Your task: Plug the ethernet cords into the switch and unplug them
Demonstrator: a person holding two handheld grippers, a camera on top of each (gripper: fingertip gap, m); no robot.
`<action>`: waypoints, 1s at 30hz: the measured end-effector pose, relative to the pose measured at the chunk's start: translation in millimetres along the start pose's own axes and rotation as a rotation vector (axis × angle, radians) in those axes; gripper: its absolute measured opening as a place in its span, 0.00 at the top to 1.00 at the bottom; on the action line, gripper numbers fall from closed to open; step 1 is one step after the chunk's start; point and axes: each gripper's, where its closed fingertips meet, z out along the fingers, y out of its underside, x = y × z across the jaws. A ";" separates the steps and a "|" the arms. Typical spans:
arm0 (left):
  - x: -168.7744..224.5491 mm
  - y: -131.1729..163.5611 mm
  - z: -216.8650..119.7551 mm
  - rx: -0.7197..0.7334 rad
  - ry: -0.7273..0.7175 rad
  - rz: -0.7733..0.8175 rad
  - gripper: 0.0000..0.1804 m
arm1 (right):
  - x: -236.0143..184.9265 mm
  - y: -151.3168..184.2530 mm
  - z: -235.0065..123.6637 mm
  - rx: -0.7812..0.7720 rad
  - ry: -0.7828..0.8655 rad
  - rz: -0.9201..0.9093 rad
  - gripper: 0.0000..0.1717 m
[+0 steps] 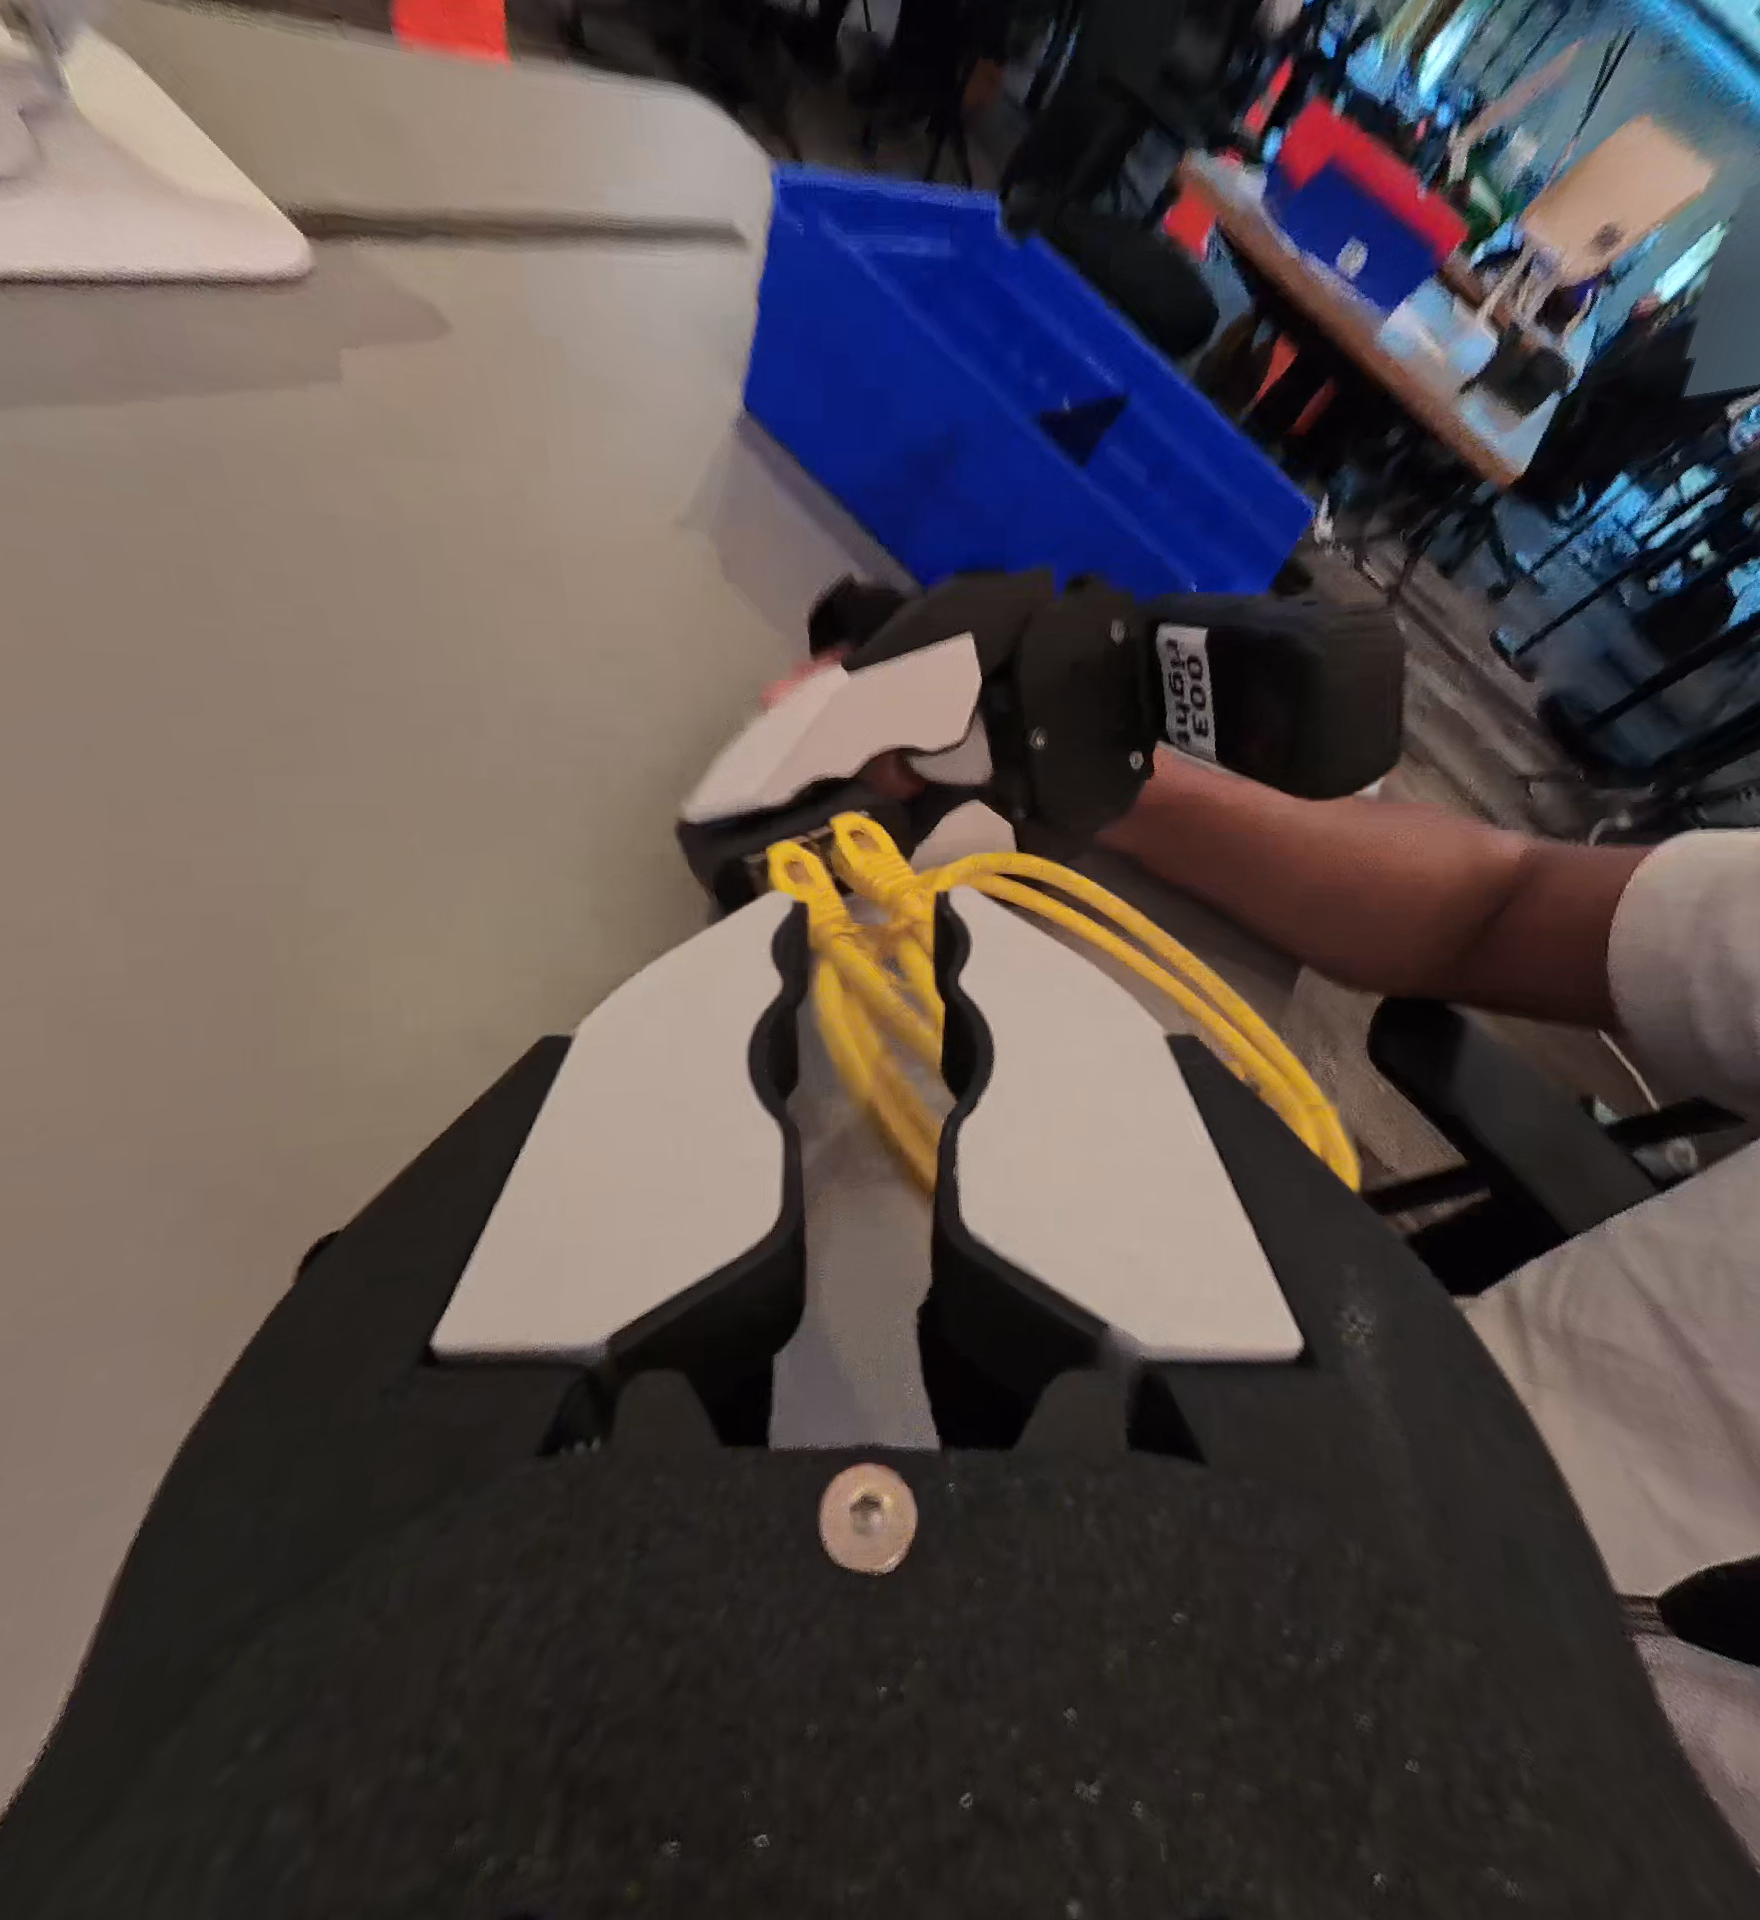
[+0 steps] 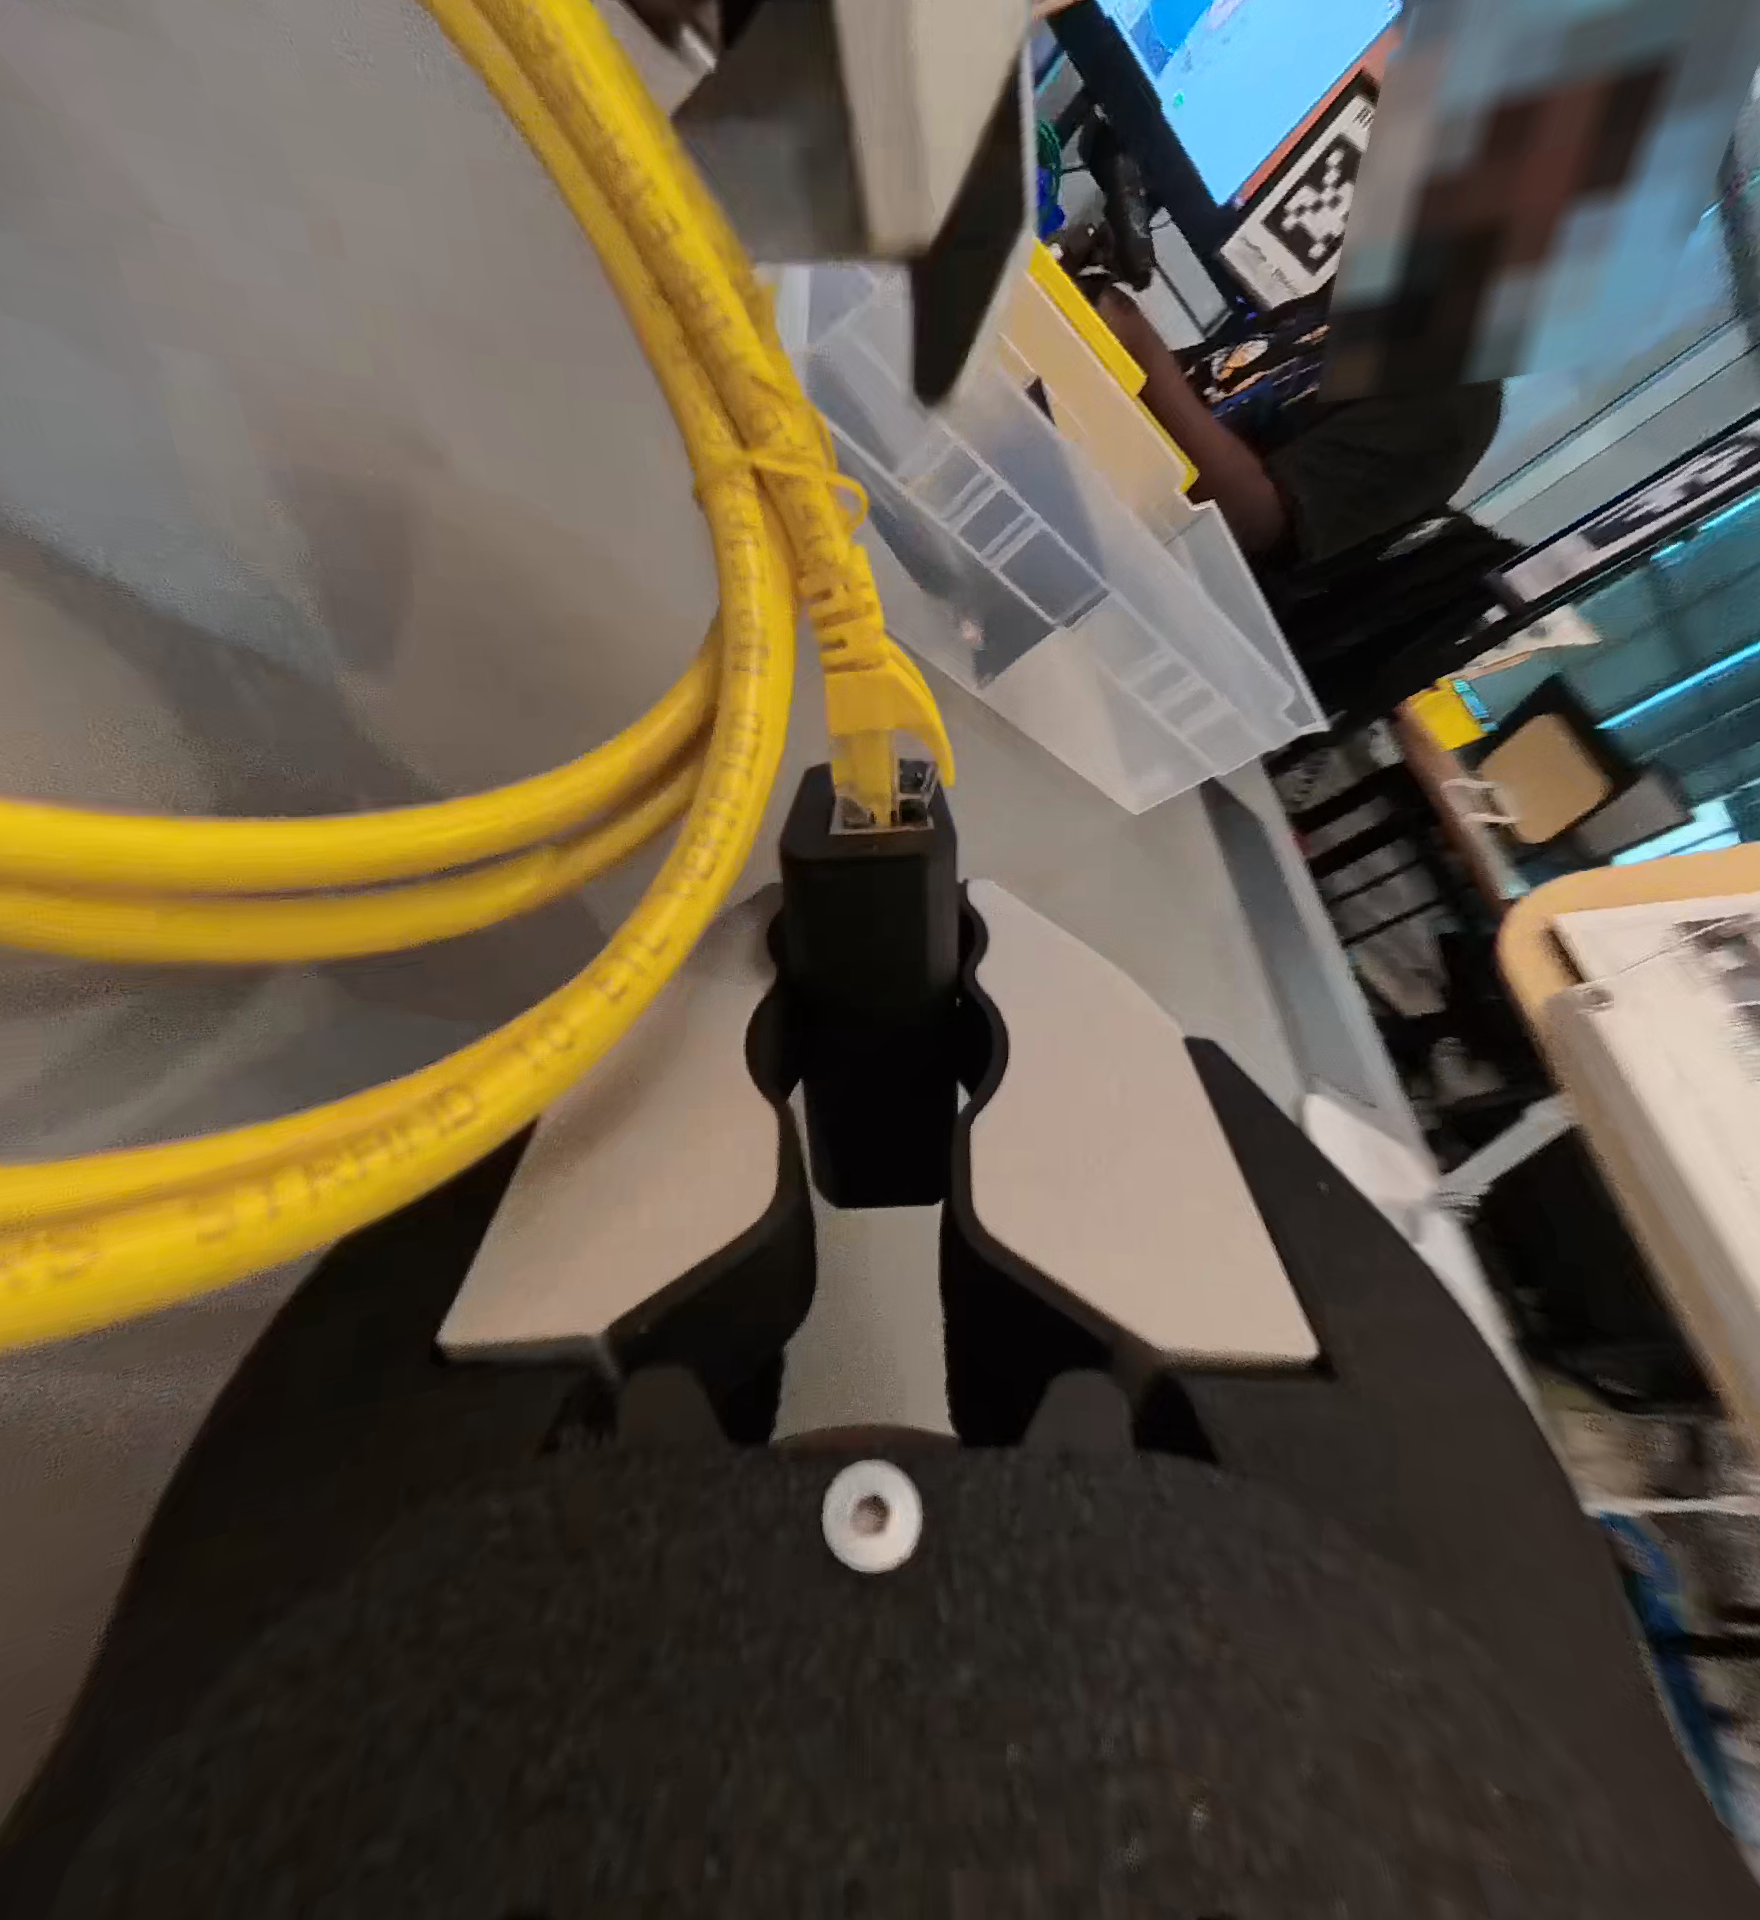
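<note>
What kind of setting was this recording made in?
Probably a shared lab or workshop: a lit computer monitor, a blue plastic storage bin and a cluttered wooden work table beyond the grey tabletop.

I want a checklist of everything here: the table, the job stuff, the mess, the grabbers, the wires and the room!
Surface: pale table, mostly bare.
Job's things: black switch with two yellow plugs in its ports.
Clutter: blue bin; clear bin.
Grippers: right gripper clamps the switch; left gripper is open around the cords, not pressing them.
Cables: yellow cords looped and tied in a bundle.
Surroundings: screen, desks and shelves, blurred.
</note>
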 end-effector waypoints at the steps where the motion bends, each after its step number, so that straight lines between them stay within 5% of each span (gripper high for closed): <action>1: -5.2 -7.4 -9.6 0.033 -0.011 0.013 0.86 | -1.2 -1.1 -0.4 0.023 -0.026 0.057 0.87; 5: -11.5 -9.4 -27.0 0.018 -0.005 0.199 0.81 | 0.0 -9.8 -4.3 0.122 -0.133 0.300 0.87; 14: 13.2 -12.8 17.0 -0.087 0.004 0.525 0.80 | -7.2 -35.8 -11.1 0.276 -0.342 0.652 0.86; 17: 17.6 -19.5 22.1 -0.083 0.049 0.526 0.92 | -13.5 -37.3 -10.7 0.254 -0.389 0.677 0.86; 30: 1.0 -33.3 28.0 0.007 0.093 0.275 0.93 | 17.8 -47.9 -26.0 0.472 -0.434 1.031 0.86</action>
